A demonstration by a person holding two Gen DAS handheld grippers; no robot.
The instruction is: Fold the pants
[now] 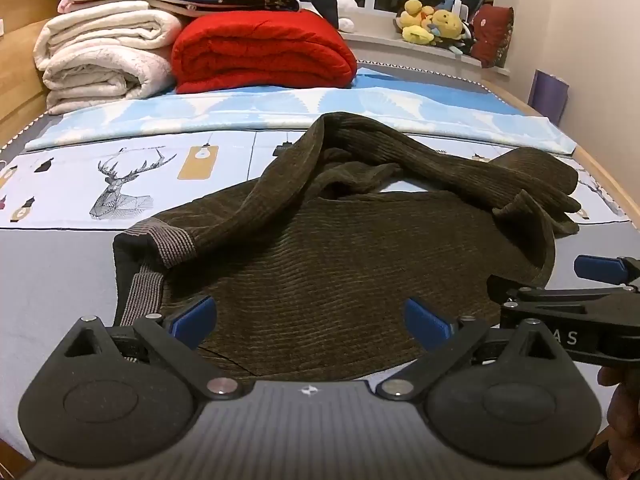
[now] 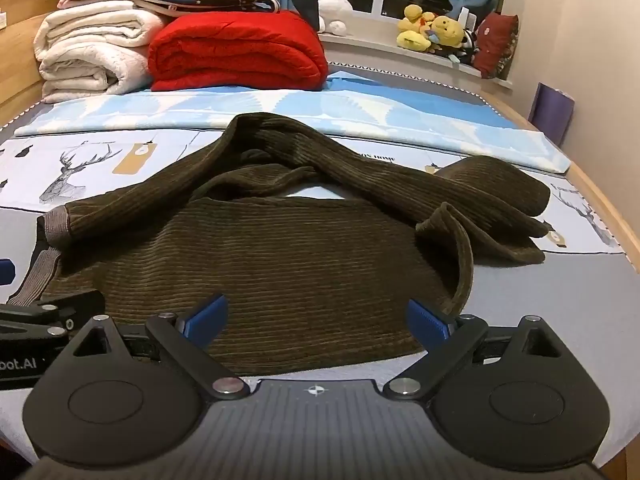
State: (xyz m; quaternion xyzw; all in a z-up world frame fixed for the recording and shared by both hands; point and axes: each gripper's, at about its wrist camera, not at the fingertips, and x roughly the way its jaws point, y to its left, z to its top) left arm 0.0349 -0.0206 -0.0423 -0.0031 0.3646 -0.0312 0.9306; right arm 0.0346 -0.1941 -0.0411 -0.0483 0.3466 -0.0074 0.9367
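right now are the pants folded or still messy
Partly folded, untidy: the pants lie flat near the grippers, legs bunched and draped across the far side.

Ahead of the fingers [image 1: 202, 312] the pants [image 1: 320, 272] are dark olive corduroy, ribbed and matt, with a grey knit cuff [image 1: 170, 242]. The fingers carry blue ridged plastic pads on matt black plastic links with shiny metal rivets. Beyond lies smooth printed cotton bedding [image 1: 120, 184] and a plush red blanket [image 1: 260, 52]

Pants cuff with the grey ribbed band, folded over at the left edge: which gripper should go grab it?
Left, probably. The grey ribbed cuff lies just ahead-left of the open left gripper; the right gripper, also open, sits further right over the pants.
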